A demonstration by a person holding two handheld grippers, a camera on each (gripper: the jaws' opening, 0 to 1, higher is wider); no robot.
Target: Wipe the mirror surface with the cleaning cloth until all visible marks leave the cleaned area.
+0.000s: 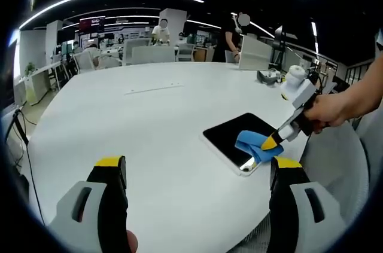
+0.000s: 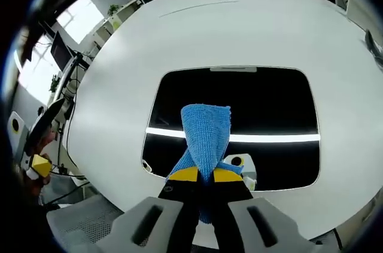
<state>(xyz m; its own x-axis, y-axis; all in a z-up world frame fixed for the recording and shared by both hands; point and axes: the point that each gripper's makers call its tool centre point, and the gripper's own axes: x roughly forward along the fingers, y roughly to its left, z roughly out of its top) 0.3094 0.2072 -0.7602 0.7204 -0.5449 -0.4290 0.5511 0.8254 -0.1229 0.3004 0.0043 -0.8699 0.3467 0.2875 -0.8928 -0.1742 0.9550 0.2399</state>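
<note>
Lying flat near the edge of the broad round white table (image 2: 108,67), a dark rectangular mirror with rounded corners (image 2: 263,97), reflecting a thin bright strip of ceiling light across its face; seen also in the left gripper view (image 1: 230,136), close to the table's rim.

Pinched between the closed yellow-tipped jaws of the right gripper (image 2: 205,174), a folded blue woven cleaning cloth (image 2: 206,130), its free end resting on the mirror's glass about midway along the length; bunched blue fabric showing past the tips on both sides. From the left gripper view, the same right gripper (image 1: 272,142) angled down onto the cloth (image 1: 254,145) at the mirror's near corner, held by a person's hand (image 1: 326,112).

Held off to the side above bare tabletop (image 1: 149,127), well apart from the mirror, the left gripper (image 1: 197,172), jaws spread wide with nothing between them; glimpsed small at the left border of the right gripper view (image 2: 37,166).

Beyond the table, an open office with desks, chairs and a few people standing; small items near the far right rim too blurred to tell.
</note>
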